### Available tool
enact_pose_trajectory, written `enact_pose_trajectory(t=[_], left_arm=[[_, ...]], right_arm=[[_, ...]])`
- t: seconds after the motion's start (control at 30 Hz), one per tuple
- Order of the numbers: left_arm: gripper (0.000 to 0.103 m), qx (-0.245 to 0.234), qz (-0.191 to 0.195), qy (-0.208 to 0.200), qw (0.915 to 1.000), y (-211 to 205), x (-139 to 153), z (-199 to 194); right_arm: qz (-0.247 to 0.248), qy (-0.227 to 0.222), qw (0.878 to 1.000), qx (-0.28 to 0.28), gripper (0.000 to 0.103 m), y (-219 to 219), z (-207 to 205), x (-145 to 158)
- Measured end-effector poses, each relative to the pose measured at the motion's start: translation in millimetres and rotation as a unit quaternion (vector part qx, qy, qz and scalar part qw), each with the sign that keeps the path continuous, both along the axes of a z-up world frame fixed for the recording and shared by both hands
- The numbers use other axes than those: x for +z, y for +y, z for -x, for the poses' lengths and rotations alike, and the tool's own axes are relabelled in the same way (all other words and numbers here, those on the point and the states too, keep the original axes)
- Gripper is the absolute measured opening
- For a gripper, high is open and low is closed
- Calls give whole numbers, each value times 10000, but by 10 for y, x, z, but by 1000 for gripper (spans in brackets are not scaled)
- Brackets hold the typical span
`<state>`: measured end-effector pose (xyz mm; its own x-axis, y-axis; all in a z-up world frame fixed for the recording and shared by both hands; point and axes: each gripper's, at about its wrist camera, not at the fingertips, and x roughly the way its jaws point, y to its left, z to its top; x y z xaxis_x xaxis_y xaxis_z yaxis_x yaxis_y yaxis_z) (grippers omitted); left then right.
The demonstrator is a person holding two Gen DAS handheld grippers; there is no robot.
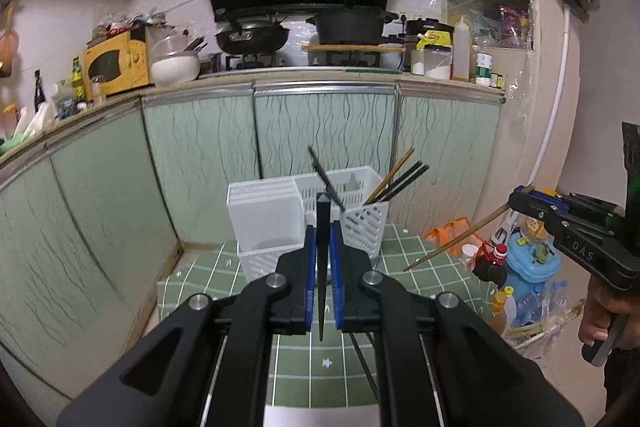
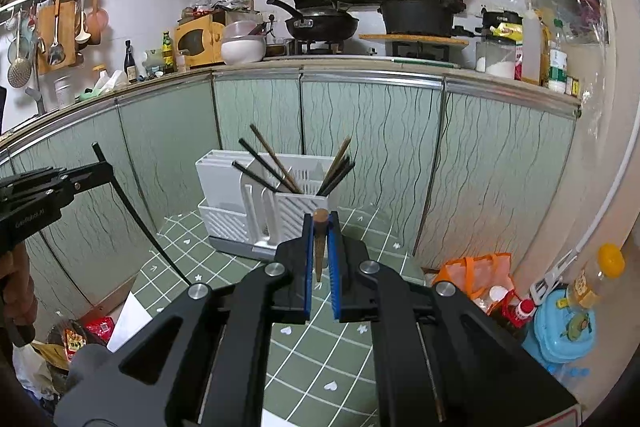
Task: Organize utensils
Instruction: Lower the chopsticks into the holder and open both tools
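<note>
A white utensil holder (image 1: 304, 219) stands at the far end of the green checked table (image 1: 304, 367); it also shows in the right wrist view (image 2: 272, 211). Several black and brown chopsticks (image 1: 400, 179) lean in its slotted compartments (image 2: 336, 167). My left gripper (image 1: 323, 227) is shut on a black chopstick (image 1: 322, 267), held above the table in front of the holder; it also shows in the right wrist view (image 2: 108, 167) at the left. My right gripper (image 2: 321, 223) is shut on a brown chopstick (image 2: 319, 247); in the left wrist view (image 1: 516, 197) it is at the right, its chopstick (image 1: 452, 243) slanting down.
Green cabinet fronts (image 1: 320, 131) run close behind the table. The counter above holds a stove with a wok (image 1: 252, 37) and pot (image 1: 348, 25), a yellow microwave (image 1: 116, 63) and bottles. An orange bag (image 2: 472, 271), bottles and a blue container (image 2: 564, 327) crowd the floor at the right.
</note>
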<state>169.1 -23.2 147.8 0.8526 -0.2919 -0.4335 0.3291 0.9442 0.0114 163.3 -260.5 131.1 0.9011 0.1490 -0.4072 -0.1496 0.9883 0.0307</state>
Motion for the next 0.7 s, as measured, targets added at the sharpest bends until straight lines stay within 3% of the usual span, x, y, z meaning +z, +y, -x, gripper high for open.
enact_pose_trajectory(t=[0.7], left_arm=[[8,-721,297,-335,9964,-294,742,-648]], right_arm=[[-263,-69,9975,651,6,-222,-723,951]])
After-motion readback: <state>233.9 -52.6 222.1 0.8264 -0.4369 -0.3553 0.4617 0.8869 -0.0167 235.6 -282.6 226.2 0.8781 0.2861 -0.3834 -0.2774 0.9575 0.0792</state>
